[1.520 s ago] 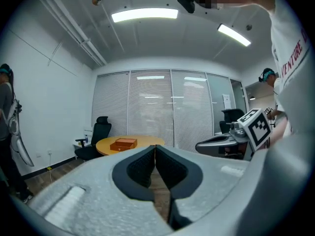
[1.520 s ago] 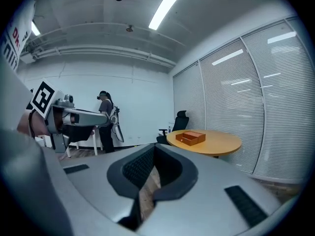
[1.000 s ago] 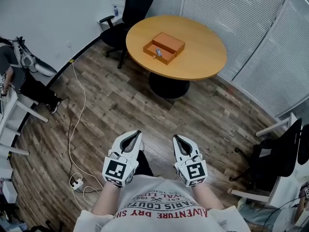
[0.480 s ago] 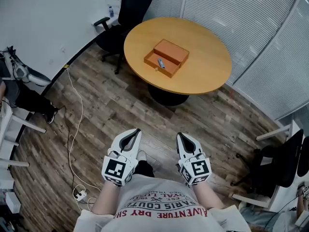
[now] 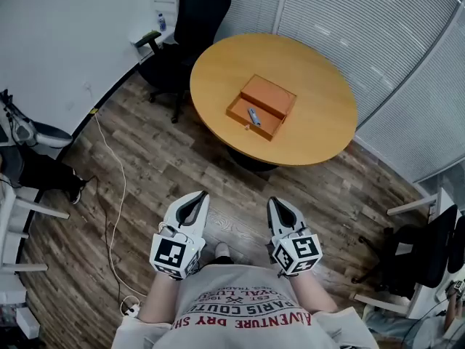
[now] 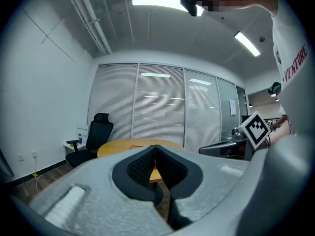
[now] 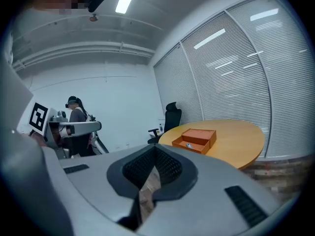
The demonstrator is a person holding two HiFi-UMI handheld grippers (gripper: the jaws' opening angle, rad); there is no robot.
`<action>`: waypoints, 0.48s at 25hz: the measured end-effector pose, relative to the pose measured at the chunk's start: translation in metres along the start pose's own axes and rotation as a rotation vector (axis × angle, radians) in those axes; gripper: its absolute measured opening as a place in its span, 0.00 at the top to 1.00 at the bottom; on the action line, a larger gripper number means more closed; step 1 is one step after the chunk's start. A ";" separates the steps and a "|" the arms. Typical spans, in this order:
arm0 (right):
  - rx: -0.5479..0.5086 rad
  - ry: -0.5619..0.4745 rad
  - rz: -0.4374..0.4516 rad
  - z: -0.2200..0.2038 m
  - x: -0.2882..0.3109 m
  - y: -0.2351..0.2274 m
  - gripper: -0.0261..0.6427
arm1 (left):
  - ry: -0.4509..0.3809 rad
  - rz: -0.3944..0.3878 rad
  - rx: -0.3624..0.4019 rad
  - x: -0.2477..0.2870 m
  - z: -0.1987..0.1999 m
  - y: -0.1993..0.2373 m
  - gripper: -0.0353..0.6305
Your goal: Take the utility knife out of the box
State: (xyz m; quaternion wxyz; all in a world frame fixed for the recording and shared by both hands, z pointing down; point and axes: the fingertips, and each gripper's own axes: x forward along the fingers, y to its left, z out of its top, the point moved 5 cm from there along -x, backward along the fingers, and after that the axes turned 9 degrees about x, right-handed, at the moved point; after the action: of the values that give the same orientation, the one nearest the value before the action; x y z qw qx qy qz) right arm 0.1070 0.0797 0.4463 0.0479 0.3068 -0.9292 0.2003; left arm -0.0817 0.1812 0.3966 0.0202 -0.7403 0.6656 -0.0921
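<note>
Pressing together with nothing between them, the jaws of the left gripper (image 5: 196, 197) are closed tip to tip, as the left gripper view (image 6: 155, 147) shows. The right gripper (image 5: 277, 203) is the same: its own view (image 7: 155, 149) shows the pads meeting and only floor visible in the small gap behind them. In the head view both are held close to the person's body, side by side, pointing toward twelve o'clock over the wood-plank floor (image 5: 182, 158).

At twelve o'clock from the two grippers, well apart from them, stands the round light-wood table (image 5: 218, 57). Near its middle sits the flat orange box (image 5: 270, 97), lying open: the lid half is at one o'clock and the tray half at seven o'clock. The small grey utility knife (image 5: 253, 115) lies inside the tray half, and it is also visible there from the right gripper view (image 7: 189, 145). A black office chair (image 5: 192, 20) stands at the table's ten o'clock side, and a white cable (image 5: 116, 217) trails across the floor at the left gripper's nine o'clock.

As I judge it, nothing of the task proper is done. The box is already open, but the knife is untouched. What remains is closing the distance to the table, opening one claw, pinching the knife and lifting it clear of the tray.
</note>
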 end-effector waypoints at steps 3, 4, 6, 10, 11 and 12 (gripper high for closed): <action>-0.004 0.020 -0.010 0.000 0.024 0.007 0.95 | 0.011 0.012 -0.012 0.004 -0.008 0.026 0.93; -0.005 0.028 -0.010 0.000 0.031 0.009 0.95 | 0.017 0.017 -0.016 0.005 -0.011 0.033 0.93; -0.008 0.043 -0.008 0.000 0.045 0.010 0.95 | 0.025 0.025 -0.027 0.009 -0.016 0.045 0.93; 0.002 0.064 -0.010 0.002 0.075 0.005 0.95 | 0.034 0.037 -0.041 0.024 -0.024 0.066 0.93; 0.003 0.064 -0.008 0.003 0.083 0.004 0.95 | 0.035 0.038 -0.042 0.029 -0.026 0.071 0.93; 0.001 0.064 -0.007 0.005 0.090 0.004 0.95 | 0.036 0.037 -0.044 0.033 -0.027 0.077 0.93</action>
State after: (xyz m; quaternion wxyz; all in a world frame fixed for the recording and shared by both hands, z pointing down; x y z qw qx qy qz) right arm 0.0319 0.0309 0.4594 0.0780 0.3034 -0.9261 0.2101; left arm -0.1580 0.1420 0.4150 -0.0062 -0.7263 0.6814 -0.0902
